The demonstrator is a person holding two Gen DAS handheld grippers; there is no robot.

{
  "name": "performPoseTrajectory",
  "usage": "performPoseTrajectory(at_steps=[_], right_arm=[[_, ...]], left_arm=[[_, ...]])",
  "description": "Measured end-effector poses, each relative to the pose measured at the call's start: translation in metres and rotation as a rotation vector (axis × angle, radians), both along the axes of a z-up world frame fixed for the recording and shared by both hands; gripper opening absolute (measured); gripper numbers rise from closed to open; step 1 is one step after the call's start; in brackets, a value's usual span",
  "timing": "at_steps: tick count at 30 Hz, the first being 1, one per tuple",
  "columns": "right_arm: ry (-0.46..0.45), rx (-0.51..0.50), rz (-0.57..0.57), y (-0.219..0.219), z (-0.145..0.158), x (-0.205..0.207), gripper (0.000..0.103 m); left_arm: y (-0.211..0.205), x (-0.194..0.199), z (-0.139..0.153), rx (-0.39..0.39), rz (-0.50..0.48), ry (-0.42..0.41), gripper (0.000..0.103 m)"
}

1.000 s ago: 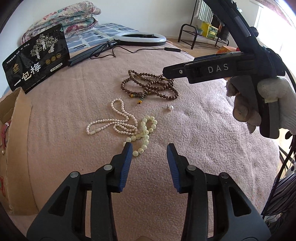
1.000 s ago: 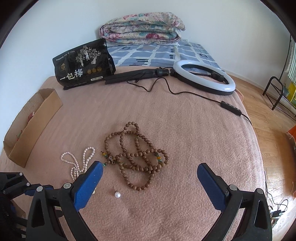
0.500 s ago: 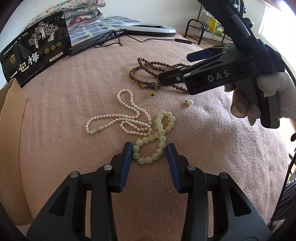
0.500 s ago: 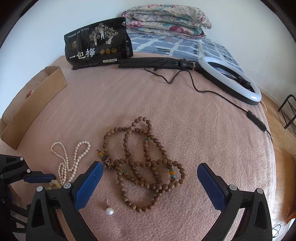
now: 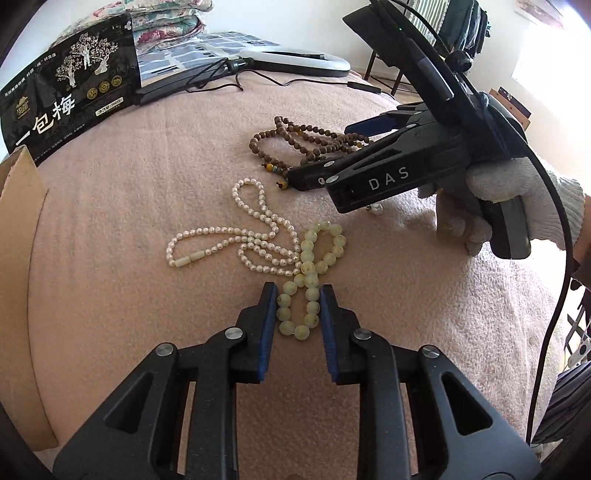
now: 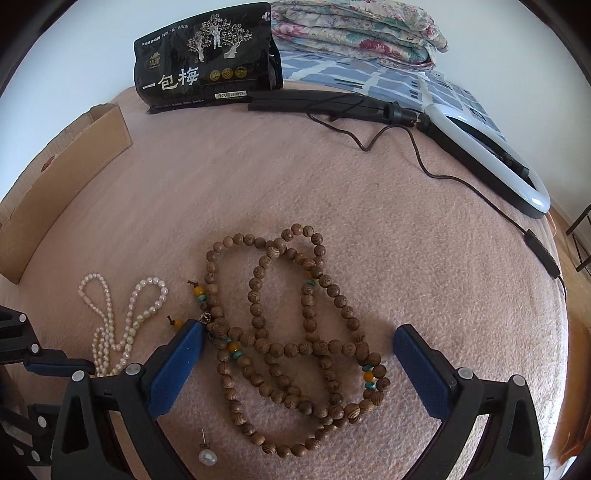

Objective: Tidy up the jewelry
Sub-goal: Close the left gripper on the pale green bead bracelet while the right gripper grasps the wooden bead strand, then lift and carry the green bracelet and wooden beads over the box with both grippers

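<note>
A pale green bead bracelet (image 5: 309, 274) lies on the pink blanket, its near loop between the open fingers of my left gripper (image 5: 298, 301). A white pearl necklace (image 5: 236, 236) lies beside it and touches it; it also shows in the right wrist view (image 6: 122, 321). A brown wooden bead necklace (image 6: 291, 332) lies between the wide-open fingers of my right gripper (image 6: 299, 354), which hovers low over it (image 5: 306, 144). A pearl earring (image 6: 207, 456) lies near the right gripper's base.
A cardboard box (image 6: 62, 177) stands at the left edge of the blanket. A black snack bag (image 6: 210, 59), a ring light (image 6: 491, 155) with its cable, and folded quilts (image 6: 354, 26) lie at the back.
Both grippers have moved forward and down. The green bracelet's loop now sits between the left fingers. The wooden necklace now sits between the right fingers.
</note>
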State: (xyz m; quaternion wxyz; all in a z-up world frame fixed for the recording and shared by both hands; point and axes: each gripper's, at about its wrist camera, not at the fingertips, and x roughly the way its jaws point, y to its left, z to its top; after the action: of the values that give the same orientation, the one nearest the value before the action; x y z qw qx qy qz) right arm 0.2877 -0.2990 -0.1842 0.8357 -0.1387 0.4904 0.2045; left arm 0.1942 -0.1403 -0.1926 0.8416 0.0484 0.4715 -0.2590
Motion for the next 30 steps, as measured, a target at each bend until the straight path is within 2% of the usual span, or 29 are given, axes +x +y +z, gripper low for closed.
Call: performPoseTrajectory(at_steps=[5,6,8,10,13,17,18,30], right_arm=[[0.007,0.011,0.017,0.004,0.003,-0.005,0.08],[0.01,0.017,0.021,0.004,0.003,-0.006,0.073],[0.014,0.028,0.028,0.006,0.006,-0.007,0.057],[0.024,0.04,0.032,0.007,0.007,-0.009,0.034],[0.027,0.034,0.033,0.01,0.008,-0.01,0.02],[0.033,0.053,-0.001,0.007,0.012,-0.013,0.014],[0.033,0.056,-0.011,0.006,0.014,-0.014,0.01],[-0.041,0.086,-0.061,0.001,0.052,-0.038,0.01]], left_arm=[[-0.001,-0.003,-0.001,-0.002,-0.005,0.006,0.014],[-0.001,-0.004,-0.001,-0.006,-0.005,0.013,0.008],[-0.001,-0.005,-0.001,-0.016,-0.005,0.026,0.006],[-0.002,-0.007,0.0,-0.021,-0.007,0.029,0.006],[-0.001,-0.009,0.002,-0.04,-0.001,0.047,0.006],[0.004,-0.011,0.006,-0.079,0.019,0.074,0.005],[0.005,-0.011,0.007,-0.081,0.021,0.072,0.005],[0.022,-0.021,0.042,-0.104,0.051,0.017,0.005]])
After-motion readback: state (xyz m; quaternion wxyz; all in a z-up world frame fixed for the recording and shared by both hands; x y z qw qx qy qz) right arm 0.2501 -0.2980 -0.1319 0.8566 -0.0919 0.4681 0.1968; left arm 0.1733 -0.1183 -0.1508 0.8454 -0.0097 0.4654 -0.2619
